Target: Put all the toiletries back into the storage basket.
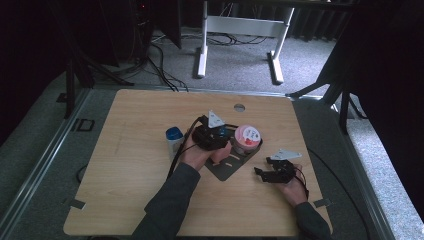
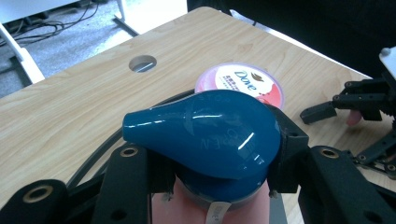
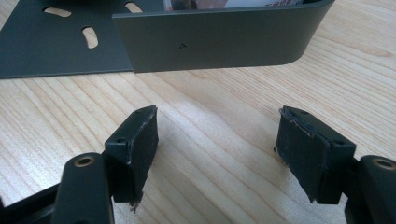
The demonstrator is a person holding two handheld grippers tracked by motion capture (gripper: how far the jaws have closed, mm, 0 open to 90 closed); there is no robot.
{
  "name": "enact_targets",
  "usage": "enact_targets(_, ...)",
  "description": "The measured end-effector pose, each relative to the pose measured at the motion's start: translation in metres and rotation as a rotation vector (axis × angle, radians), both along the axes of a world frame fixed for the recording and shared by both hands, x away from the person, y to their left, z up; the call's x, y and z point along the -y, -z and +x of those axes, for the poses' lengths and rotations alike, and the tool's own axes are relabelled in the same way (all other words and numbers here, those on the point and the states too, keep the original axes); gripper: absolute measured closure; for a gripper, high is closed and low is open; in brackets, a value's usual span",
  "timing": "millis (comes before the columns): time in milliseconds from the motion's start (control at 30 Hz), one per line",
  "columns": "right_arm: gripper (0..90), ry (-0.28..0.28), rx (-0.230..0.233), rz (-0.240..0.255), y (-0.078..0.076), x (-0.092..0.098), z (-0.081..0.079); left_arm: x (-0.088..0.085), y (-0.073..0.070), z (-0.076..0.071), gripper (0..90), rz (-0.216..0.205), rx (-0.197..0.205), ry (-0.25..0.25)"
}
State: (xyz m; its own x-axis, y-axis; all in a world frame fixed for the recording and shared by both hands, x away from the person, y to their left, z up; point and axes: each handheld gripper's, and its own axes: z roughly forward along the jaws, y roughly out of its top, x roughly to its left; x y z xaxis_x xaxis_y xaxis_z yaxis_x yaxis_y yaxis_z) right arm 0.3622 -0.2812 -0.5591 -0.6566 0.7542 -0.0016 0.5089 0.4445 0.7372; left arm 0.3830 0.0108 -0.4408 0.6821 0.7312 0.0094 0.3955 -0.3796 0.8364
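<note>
Here, blue-capped bottle (image 2: pixel 205 140) upright in left gripper (image 2: pixel 215 172), spout pointing left

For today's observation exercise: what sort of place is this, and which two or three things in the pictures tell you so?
Probably a lab or recording workspace, not a home: a bare wooden table with a cable hole, dark curtains around it, loose cables across grey carpet, and a white desk frame behind.

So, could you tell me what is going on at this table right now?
A person holds a gripper in each hand. The left gripper is shut on the glossy blue flip cap of a pink bottle, over a dark grey metal tray. A round pink Dove tub sits just behind it. The right gripper rests open above the wooden table, facing the tray's wall, holding nothing. A white bottle with a blue cap stands to the left.
</note>
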Motion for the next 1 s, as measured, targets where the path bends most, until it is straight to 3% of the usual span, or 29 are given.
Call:
enact_targets(567, 29.3, -0.002, 0.0, 0.0, 0.0, 0.0, 0.0, 0.004, 0.002, 0.016, 53.1, -0.009, 0.016, -0.06)
enact_targets(1000, 29.3, -0.004, 0.001, -0.002, 0.0, 0.0, 0.0, 0.007, 0.006, 0.028, 53.1, -0.003, 0.001, -0.1)
